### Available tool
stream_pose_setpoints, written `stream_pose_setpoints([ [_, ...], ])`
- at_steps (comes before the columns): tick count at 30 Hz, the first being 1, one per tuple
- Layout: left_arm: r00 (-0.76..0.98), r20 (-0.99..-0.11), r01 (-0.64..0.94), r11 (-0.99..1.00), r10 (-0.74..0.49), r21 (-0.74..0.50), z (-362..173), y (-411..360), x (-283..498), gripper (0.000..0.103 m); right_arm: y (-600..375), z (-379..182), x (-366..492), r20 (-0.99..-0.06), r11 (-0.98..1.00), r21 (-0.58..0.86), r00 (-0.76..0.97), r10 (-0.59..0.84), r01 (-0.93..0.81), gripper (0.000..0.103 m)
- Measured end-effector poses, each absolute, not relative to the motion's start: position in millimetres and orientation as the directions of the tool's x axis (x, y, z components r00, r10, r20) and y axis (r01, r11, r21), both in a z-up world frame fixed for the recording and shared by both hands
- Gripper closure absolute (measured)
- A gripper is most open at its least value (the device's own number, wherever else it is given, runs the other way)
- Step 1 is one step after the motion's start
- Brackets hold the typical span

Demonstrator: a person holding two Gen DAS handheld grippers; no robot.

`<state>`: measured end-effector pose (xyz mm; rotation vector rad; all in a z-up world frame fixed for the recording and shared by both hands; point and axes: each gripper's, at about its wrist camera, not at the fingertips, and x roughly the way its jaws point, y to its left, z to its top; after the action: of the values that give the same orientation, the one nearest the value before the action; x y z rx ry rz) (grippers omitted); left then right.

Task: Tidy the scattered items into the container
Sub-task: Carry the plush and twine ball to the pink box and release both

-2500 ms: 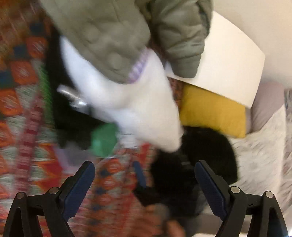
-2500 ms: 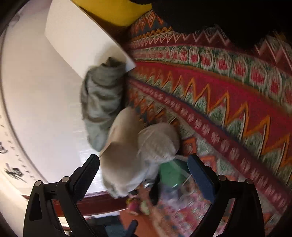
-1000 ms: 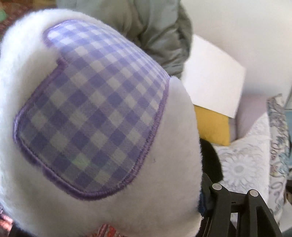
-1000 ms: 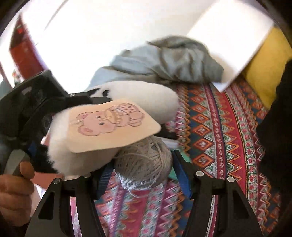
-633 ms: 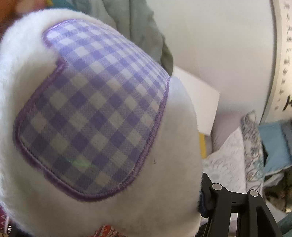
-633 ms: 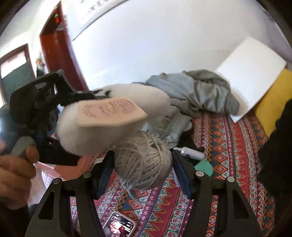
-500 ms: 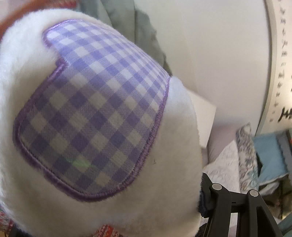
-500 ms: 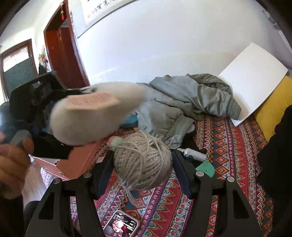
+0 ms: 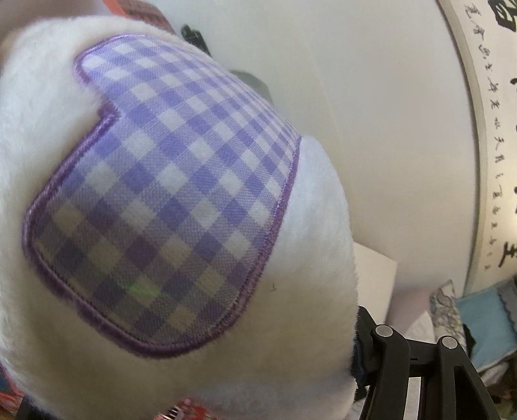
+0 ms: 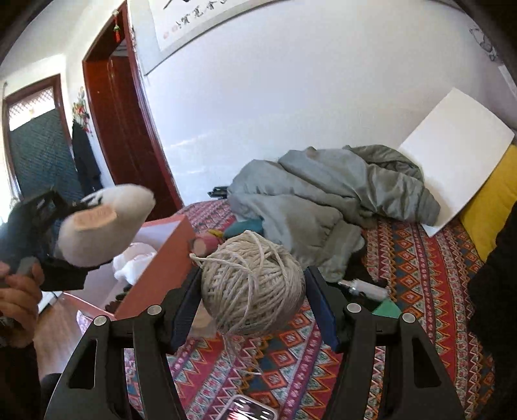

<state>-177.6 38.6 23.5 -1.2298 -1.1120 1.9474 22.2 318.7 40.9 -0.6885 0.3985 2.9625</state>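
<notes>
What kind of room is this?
Probably a bedroom or living room at home: a patterned bedspread with a grey jacket and yellow cushion on it, a calligraphy scroll above, and a red wooden door frame.

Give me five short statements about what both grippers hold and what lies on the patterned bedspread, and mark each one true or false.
1. The right gripper is clamped on a ball of beige twine. True.
2. The left gripper holds a green bottle. False: it holds a white plush toy with a purple gingham patch.
3. A grey-green padded jacket lies crumpled on the bedspread. True.
4. The orange box is closed with a lid. False: it is open.
5. The white board lies flat on the floor. False: it leans against the wall.
</notes>
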Motion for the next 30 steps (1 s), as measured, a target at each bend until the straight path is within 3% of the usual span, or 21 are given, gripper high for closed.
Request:
stream_pose_setpoints([
  [15,-0.582,-0.499,0.000,-0.613,0.642,-0.790,12.1,-34.6,-206.4,0.033,246.9,56.6,-17.8,-0.401,-0.980,0.199,-0.912,-0.084,0.003,0.037],
  [30,-0.674,-0.650,0.125,-0.814,0.350,-0.568,4.8,-91.8,-224.6,0.033,122.9,66.4,-105.8,-0.381,-0.922,0.255,-0.847,-0.372,0.290,0.037],
])
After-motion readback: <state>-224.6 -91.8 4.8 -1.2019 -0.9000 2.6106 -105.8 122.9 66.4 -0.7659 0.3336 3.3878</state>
